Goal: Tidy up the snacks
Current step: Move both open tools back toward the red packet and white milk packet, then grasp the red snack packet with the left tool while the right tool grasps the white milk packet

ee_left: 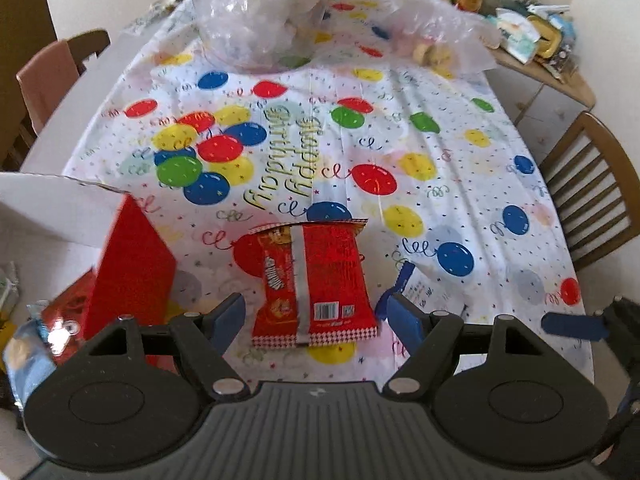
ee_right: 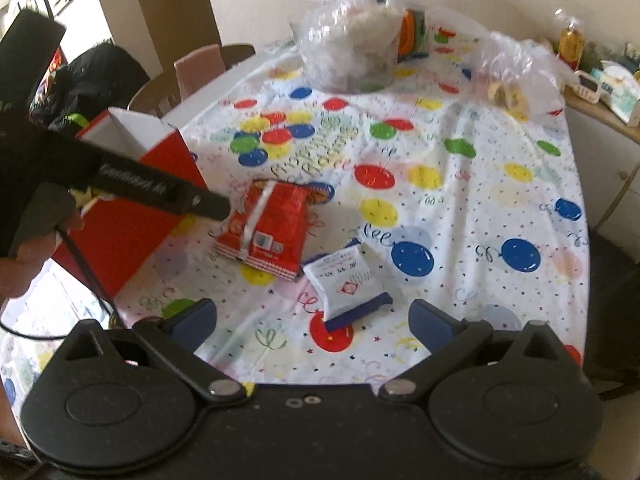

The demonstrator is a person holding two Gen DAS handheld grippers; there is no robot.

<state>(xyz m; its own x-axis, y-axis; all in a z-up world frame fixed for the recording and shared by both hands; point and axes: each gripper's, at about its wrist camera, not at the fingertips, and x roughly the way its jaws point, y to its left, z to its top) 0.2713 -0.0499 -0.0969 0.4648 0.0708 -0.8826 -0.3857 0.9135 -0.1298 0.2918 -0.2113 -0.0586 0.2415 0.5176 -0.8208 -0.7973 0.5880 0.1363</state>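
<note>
A red snack packet (ee_left: 314, 280) lies back side up on the balloon tablecloth (ee_left: 440, 140). My left gripper (ee_left: 316, 316) is open, its fingers on either side of the packet's near end, not closed on it. In the right wrist view the same red packet (ee_right: 266, 228) lies beside a red box (ee_right: 132, 184) with an open white top. A small white and blue packet (ee_right: 348, 284) lies just ahead of my right gripper (ee_right: 314, 320), which is open and empty. The left gripper's black body (ee_right: 160, 188) reaches over the red box toward the red packet.
The red box (ee_left: 132, 264) stands at the left, with more snacks beside it. Two clear plastic bags (ee_right: 352, 44) (ee_right: 516, 76) sit at the table's far end. Wooden chairs (ee_left: 596, 188) stand at the sides. A cluttered side shelf (ee_left: 532, 36) is at the far right.
</note>
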